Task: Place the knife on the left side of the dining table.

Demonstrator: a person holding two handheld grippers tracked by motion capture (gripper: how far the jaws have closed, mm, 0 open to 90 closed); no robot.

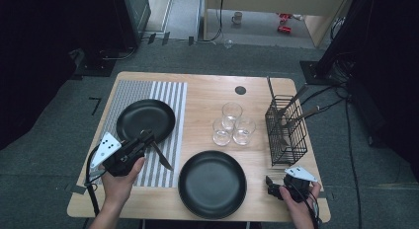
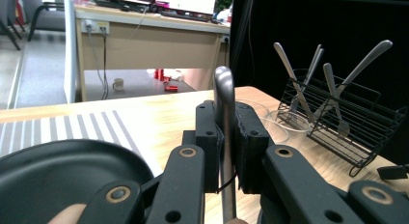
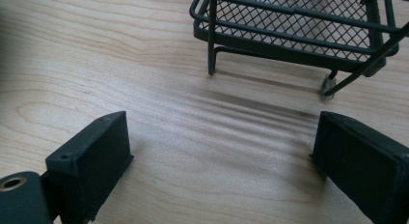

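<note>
Steel knife (image 1: 161,156) sits clamped in the raised left tongs (image 1: 146,138); right tongs (image 1: 269,184) rest apart on the table (image 1: 207,93).

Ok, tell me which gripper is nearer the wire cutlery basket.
Right. The right gripper rests on the table just in front of the wire cutlery basket; the left gripper is across the table, over the striped placemat.

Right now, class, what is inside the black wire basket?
The wire basket holds cutlery standing upright, handles sticking out above the rim. In the left gripper view they look like forks; their lower ends are hard to make out behind the mesh.
</note>
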